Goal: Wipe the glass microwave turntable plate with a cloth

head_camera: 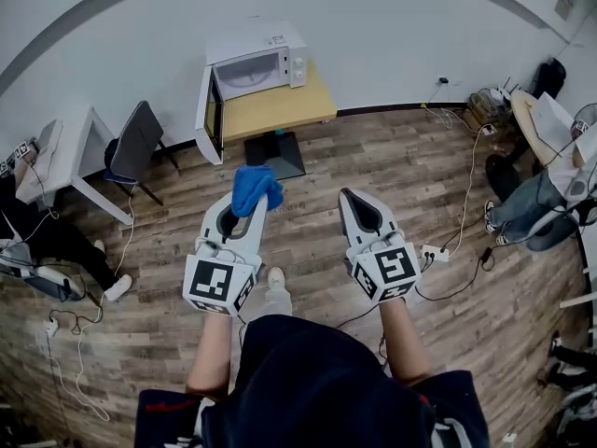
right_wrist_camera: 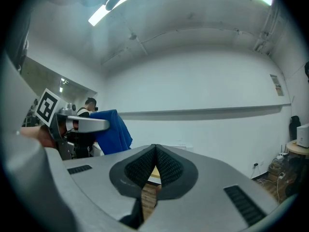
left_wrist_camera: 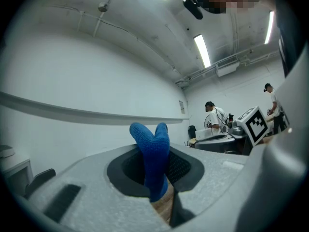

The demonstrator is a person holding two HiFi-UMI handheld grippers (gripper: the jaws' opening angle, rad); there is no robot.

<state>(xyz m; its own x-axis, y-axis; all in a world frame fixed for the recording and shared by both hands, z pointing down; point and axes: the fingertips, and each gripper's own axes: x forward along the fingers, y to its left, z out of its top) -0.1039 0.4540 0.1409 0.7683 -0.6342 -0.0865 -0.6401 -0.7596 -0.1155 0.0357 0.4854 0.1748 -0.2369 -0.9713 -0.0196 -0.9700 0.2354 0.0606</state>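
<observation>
A blue cloth (head_camera: 256, 189) is pinched in my left gripper (head_camera: 244, 209), which is shut on it; in the left gripper view the blue cloth (left_wrist_camera: 152, 158) sticks up from between the jaws. My right gripper (head_camera: 352, 200) is shut with nothing in it, its tips (right_wrist_camera: 153, 151) meeting. Both grippers point level toward a white microwave (head_camera: 254, 62) with its door (head_camera: 211, 115) swung open, standing on a wooden table (head_camera: 280, 110) by the wall. The glass turntable plate is not visible. The blue cloth (right_wrist_camera: 112, 131) and left gripper also show at left in the right gripper view.
A dark chair (head_camera: 136, 142) and a white desk (head_camera: 65, 157) stand at left. Cables and a power strip (head_camera: 435, 253) lie on the wooden floor at right. A cluttered table (head_camera: 550, 124) sits at far right. People stand in the background (left_wrist_camera: 214, 118).
</observation>
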